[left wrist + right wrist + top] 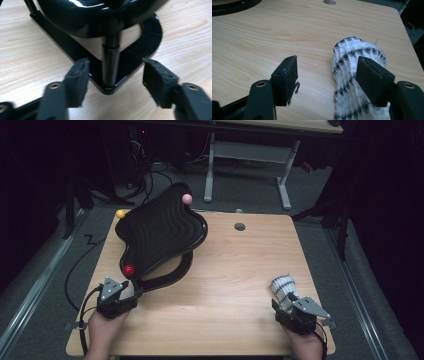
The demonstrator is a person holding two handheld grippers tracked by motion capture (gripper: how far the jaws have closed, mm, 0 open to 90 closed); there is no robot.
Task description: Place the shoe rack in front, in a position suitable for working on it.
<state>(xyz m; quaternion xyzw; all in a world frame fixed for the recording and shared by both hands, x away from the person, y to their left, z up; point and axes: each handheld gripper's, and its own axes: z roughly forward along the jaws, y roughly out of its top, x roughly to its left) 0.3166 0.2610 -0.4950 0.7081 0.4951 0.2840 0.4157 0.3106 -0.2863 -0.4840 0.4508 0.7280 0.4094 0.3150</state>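
A black wavy tray (162, 227) rides tilted on a black stand with a curved base (172, 274) at the table's left. Small balls sit at its rim: pink (187, 198), yellow (120, 213) and red (129, 269). My left gripper (134, 292) is at the stand's near corner. In the left gripper view its jaws (115, 62) stand open on either side of the stand's upright post (111, 57), with a gap on both sides. A white cloth with a dark pattern (283, 286) lies bunched at the near right. My right gripper (283, 304) is open over it, and the cloth (347, 55) lies against its right jaw.
The wooden table (240, 270) has a round cable hole (240, 226) near its far edge. A white-legged desk (250, 155) and cables stand on the dark floor beyond. The cloth lies close to the table's right edge.
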